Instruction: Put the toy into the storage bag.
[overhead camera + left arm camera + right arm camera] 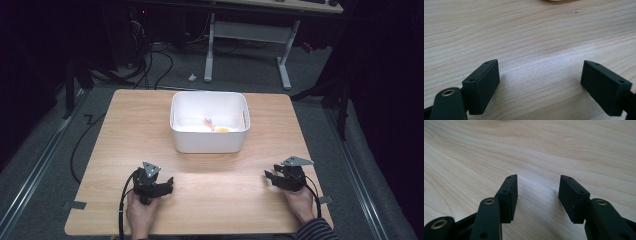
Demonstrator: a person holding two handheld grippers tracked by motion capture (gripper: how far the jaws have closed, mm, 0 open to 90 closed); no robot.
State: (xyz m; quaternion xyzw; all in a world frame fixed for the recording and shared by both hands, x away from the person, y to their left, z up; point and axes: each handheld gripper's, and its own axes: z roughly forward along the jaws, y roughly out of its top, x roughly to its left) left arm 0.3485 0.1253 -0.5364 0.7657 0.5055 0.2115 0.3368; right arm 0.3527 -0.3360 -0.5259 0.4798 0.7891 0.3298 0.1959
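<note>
We hold both grippers low at the near edge of the wooden surface (125,130). Left gripper (159,186) fingers wide apart, right gripper (274,176) fingers partly apart, nothing between either pair. White bin (209,139) sits well ahead, centred between them. No readable labels

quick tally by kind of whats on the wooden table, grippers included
white bin: 1
small things inside the bin, an orange-yellow piece and a red-and-purple piece, too small to identify: 2
grippers, the left gripper and the right gripper, both open with nothing between the jaws: 2
total: 5
</note>
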